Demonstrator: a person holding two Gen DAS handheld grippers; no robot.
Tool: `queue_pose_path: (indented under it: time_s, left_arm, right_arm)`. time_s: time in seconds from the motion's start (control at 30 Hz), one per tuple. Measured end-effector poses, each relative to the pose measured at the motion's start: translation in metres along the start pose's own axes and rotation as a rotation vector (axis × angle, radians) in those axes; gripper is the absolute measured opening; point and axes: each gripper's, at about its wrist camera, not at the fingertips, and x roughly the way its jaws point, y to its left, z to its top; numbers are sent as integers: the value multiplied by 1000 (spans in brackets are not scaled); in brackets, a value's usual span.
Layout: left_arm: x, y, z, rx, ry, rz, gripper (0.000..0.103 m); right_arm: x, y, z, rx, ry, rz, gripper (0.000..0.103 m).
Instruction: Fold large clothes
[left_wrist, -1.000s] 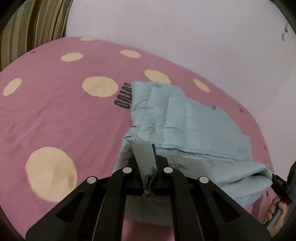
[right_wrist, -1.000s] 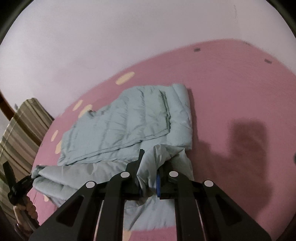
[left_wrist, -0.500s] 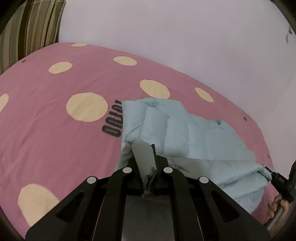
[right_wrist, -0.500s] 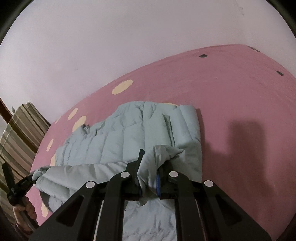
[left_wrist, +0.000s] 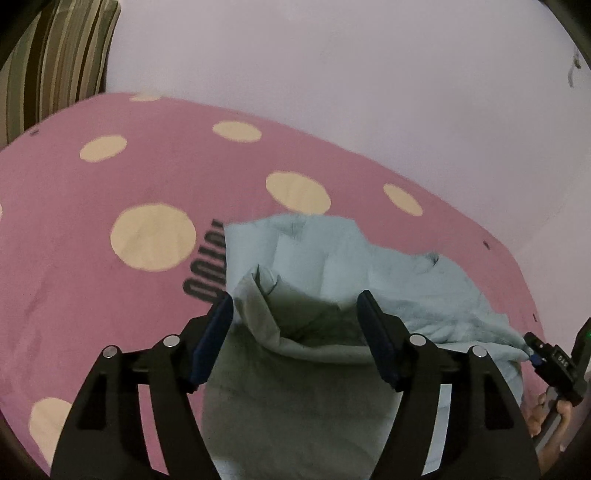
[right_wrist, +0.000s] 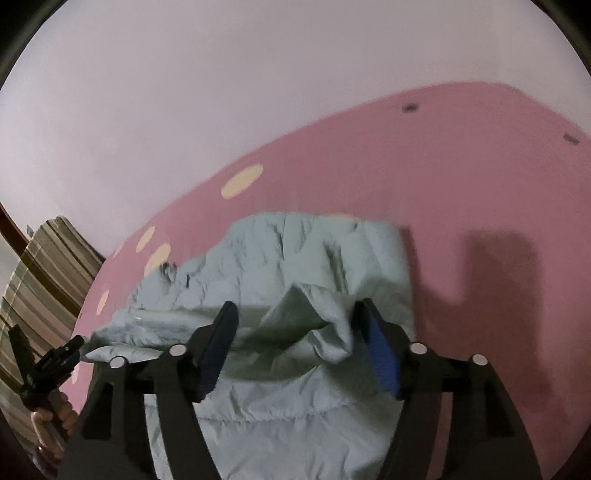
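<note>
A pale blue quilted jacket lies folded over itself on the pink bed; it also shows in the right wrist view. My left gripper is open, its jaws spread wide on either side of the jacket's near folded edge. My right gripper is open too, with a loose fold of the jacket lying between its jaws. Each gripper appears at the edge of the other's view, the right gripper held by a hand, and the left gripper likewise.
The bed has a pink cover with cream dots and dark lettering beside the jacket. A white wall runs behind the bed. A striped cushion stands at the far left corner.
Both grippers have opened and let go of the jacket's edge. The lifted half has come down over the rest, and both grippers have moved forward over it.
</note>
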Motion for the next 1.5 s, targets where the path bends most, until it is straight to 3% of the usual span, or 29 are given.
queue_pose_path:
  time_s: [0.2,0.37,0.57,0.67,0.7,0.73,0.77,0.83,0.97,1.27,1.5]
  left_arm:
    - [-10,20,-4,19,-2,23,72]
    - [9,37,-10,37,66,29,72]
    - [45,38,-3,49,150,-30,71]
    - [59,32,-2,86,184,-52,55]
    - [62,29,-3,109,194,-54,43]
    - [65,25,-3,137,201,-51,31]
    - [67,21,-4,159,203,-40,26]
    - [65,14,-7,202,191,-11,12]
    - [50,8,-6,218,142,5,5]
    - [-4,-17,12,280,-15,25,3]
    - [5,-40,57,274,-92,88,3]
  right_arm:
    - [-14,-9,4,-42,1,-18,68]
    - [6,-21,7,-72,58,-26,68]
    - [34,-14,15,-153,91,-16,68]
    - [48,-10,15,-196,124,-26,66]
    - [50,-9,14,-210,127,-36,61]
    - [53,-8,13,-230,127,-60,49]
    - [55,-7,11,-245,132,-76,37]
    - [56,-6,9,-244,130,-68,26]
    - [44,1,3,-268,89,-78,11]
    - [-10,19,10,-300,-57,-75,9]
    - [-8,41,53,-317,-145,-99,9]
